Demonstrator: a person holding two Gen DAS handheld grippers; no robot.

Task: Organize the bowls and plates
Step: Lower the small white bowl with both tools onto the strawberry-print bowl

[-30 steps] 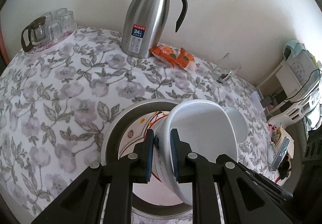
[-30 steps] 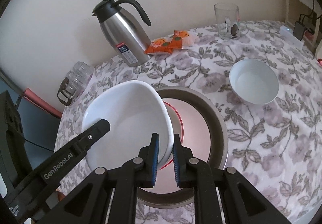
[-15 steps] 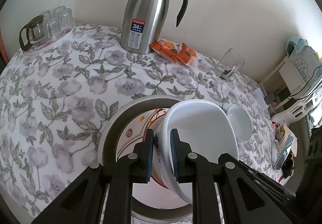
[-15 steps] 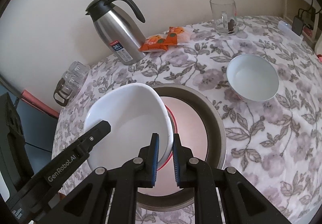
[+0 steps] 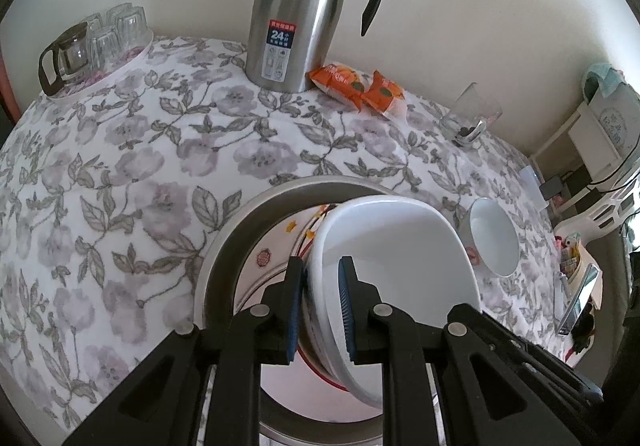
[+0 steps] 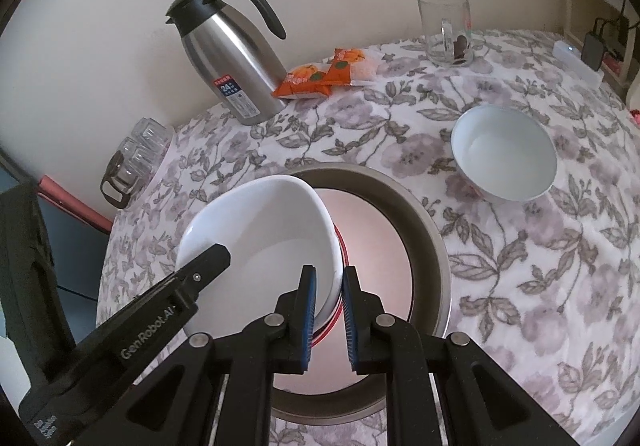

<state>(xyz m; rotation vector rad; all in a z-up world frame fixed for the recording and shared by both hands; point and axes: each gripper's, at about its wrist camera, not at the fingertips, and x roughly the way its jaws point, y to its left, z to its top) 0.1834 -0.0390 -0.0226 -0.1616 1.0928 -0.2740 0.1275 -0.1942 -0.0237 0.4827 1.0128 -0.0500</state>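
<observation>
Mid-placement: both grippers carry one large white bowl (image 5: 396,270) over a wide grey-rimmed plate (image 6: 420,221) on the floral-cloth bench (image 5: 132,173). Left gripper (image 5: 322,310) clamped narrow on bowl's left rim; right gripper (image 6: 330,320) clamped narrow on the opposite rim. Bowl tilted, mouth facing up and toward the wall side, red-trimmed base hanging just above plate centre; whether it touches, cannot tell. Bowl is round, no real long axis; rim-to-rim line runs between the two grippers. Next move likely: level bowl, lower onto plate, release both together. Small white bowl (image 6: 504,153) sits apart on the right, probably nests next.
</observation>
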